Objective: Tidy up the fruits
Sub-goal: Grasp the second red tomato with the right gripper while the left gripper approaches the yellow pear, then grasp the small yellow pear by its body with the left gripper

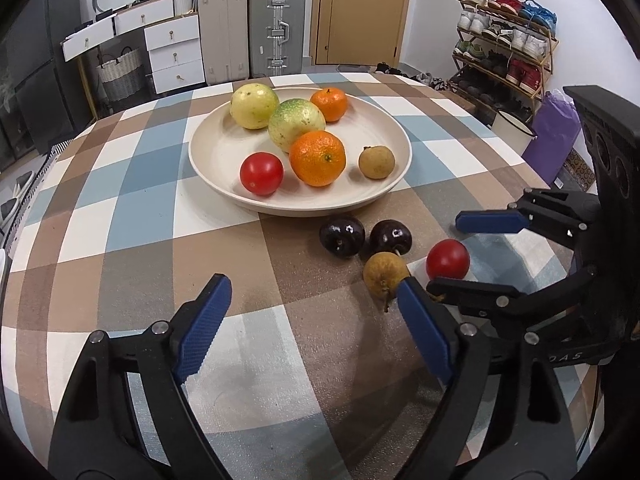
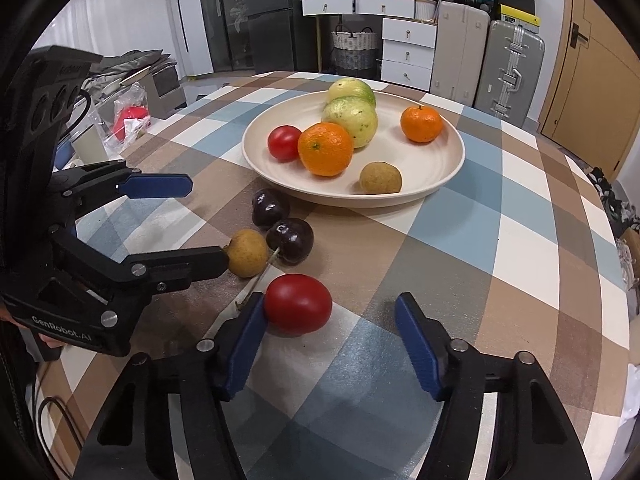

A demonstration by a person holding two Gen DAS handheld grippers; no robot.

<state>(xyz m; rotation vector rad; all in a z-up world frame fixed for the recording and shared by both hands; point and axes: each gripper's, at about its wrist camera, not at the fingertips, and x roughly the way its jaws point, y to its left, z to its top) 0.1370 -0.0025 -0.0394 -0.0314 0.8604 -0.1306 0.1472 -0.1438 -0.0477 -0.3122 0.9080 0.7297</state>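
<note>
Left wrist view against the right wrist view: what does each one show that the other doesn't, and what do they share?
Only the left wrist view shows the shoe rack and the purple bag. Only the right wrist view shows the dark cabinets and the clear bag with something red beside the table. Both share the plate holding six fruits, the two dark cherries, the loose longan, the loose tomato between the right gripper fingers, and the left gripper.

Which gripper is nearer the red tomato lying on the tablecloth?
Right. The right gripper straddles the tomato, one pad touching it. The left gripper sits beside it, closer to the longan.
</note>
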